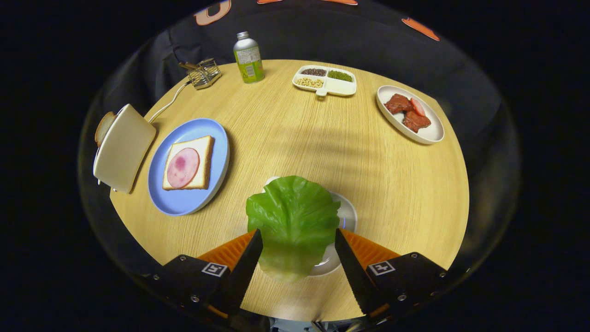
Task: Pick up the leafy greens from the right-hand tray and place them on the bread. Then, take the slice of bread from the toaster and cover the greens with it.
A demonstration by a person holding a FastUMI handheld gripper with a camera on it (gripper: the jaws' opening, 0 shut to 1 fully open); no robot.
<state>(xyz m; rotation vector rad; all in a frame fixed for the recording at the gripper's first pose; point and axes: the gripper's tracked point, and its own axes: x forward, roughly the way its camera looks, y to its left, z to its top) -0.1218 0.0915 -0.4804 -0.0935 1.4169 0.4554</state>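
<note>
A: Gripper (298, 242) state?
B: Fingers clamp a green leaf (293, 221) from both sides; it sits over a pale tray (346, 216).
A: Surface?
B: Round, light wood-grain table (286, 138). Left of the leaf, a blue plate (184, 203) carries bread (203, 152) topped with a ham slice (183, 167); a toaster (122, 147) beside it holds another slice (103, 127).
A: Farther out?
B: Meat plate (431, 133), divided dish (325, 81), bottle (248, 58), wire rack (204, 73). Dark cloth wall (322, 32) behind.
</note>
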